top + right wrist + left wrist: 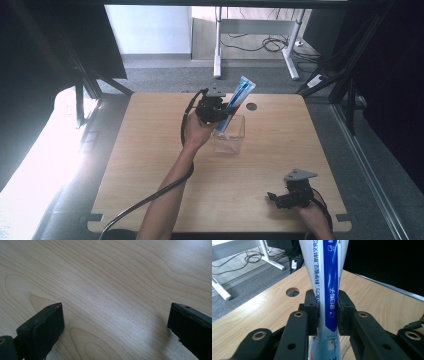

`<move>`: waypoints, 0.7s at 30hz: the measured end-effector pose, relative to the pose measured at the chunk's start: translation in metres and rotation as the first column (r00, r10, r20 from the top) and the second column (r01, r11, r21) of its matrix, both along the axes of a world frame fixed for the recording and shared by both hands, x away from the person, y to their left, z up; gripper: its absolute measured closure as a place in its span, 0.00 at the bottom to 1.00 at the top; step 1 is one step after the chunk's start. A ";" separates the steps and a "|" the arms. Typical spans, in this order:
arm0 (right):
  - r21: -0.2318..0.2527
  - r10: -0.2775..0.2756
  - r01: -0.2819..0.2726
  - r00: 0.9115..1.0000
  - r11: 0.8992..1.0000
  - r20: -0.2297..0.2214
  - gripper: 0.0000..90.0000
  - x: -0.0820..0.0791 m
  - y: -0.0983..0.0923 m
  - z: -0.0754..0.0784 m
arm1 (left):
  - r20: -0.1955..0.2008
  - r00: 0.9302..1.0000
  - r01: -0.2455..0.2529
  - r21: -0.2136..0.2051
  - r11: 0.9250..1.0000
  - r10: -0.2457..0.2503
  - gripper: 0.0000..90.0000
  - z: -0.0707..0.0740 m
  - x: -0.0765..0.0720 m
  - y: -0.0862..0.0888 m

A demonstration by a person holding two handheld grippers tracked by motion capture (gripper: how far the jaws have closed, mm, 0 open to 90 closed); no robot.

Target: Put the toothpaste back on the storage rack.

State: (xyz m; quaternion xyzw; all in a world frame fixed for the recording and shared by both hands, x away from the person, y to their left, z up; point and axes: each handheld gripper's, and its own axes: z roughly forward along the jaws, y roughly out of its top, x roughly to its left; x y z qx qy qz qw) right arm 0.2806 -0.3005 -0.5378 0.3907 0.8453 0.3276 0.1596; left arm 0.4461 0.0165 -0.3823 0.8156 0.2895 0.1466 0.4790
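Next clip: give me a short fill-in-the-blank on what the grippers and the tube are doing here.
1. The left gripper is shut on a blue and white ____.
2. The lower end of the toothpaste tube sits in a clear ____ on the table.
3. The jaws of the right gripper stand ____ with nothing between them.
4. The round hole in the tabletop lies beyond the clear container, toward the table's ____ edge.

Missing words: toothpaste tube; container; open; far

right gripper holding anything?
No: in the right gripper view the right gripper has its jaws wide apart over the bare wooden table, with nothing between them.
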 end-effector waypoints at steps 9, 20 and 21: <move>-0.001 0.000 0.000 1.000 1.000 0.000 0.01 0.000 0.000 0.000 | 0.022 1.000 -0.022 -0.006 1.000 0.022 0.83 -0.008 0.010 -0.006; -0.002 0.003 -0.003 1.000 1.000 -0.001 0.01 0.000 -0.001 -0.001 | 0.019 0.999 -0.032 0.005 0.999 0.032 0.83 -0.028 0.013 -0.015; -0.002 0.003 -0.003 1.000 1.000 0.000 0.01 0.000 -0.001 0.000 | 0.020 0.999 -0.030 0.009 1.000 0.029 0.83 -0.031 0.013 -0.016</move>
